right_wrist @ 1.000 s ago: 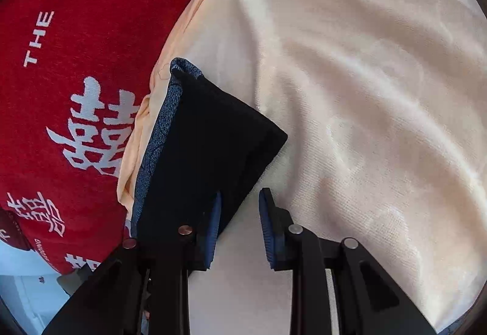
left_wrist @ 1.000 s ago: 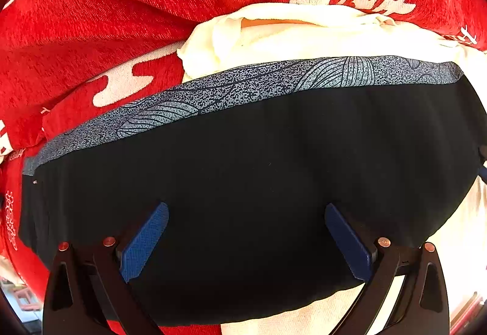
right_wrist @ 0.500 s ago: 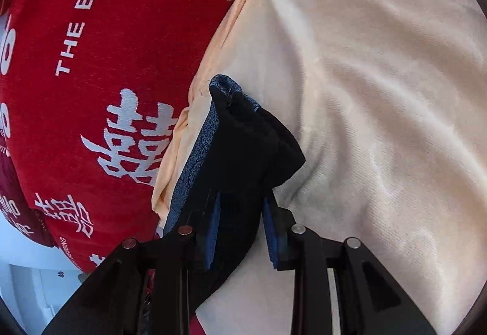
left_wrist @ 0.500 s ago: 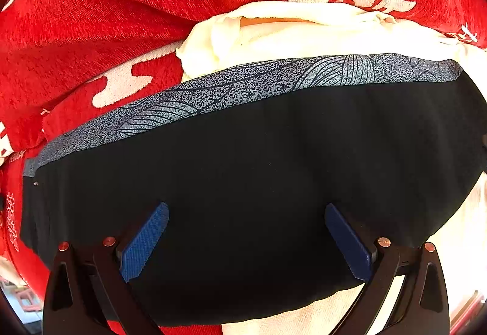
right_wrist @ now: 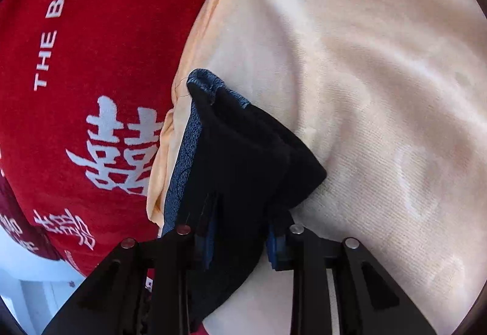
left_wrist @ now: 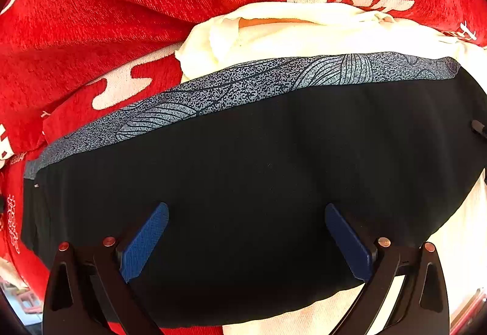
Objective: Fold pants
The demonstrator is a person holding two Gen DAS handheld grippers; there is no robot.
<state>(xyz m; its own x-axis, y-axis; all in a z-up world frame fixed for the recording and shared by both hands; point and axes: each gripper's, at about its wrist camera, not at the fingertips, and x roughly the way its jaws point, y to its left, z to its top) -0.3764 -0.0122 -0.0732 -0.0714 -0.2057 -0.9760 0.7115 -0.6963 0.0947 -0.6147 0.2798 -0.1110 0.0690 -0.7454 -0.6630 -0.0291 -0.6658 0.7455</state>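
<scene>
The pants (left_wrist: 258, 198) lie on a cream towel (right_wrist: 365, 91) spread over a red blanket (left_wrist: 121, 15). Seen from the left wrist, they form a flat dark panel, its patterned grey waistband (left_wrist: 243, 88) along the edge nearest the blanket, so at least one fold looks done, though the layers underneath cannot be counted.

The left gripper (left_wrist: 246, 240) hovers over the middle of the pants with its fingers wide apart and nothing between them.

The right gripper (right_wrist: 240, 240) is at the pants' end corner, on the side away from the blanket's lettering. Its fingers have just been closing and now stand narrow, pinching a bunched wad of dark cloth; the waistband end (right_wrist: 201, 85) puckers upward beyond them.

What is left, by my reading, is to carry that pinched end across the panel, lay it down and smooth the result. That fold has not yet begun.
</scene>
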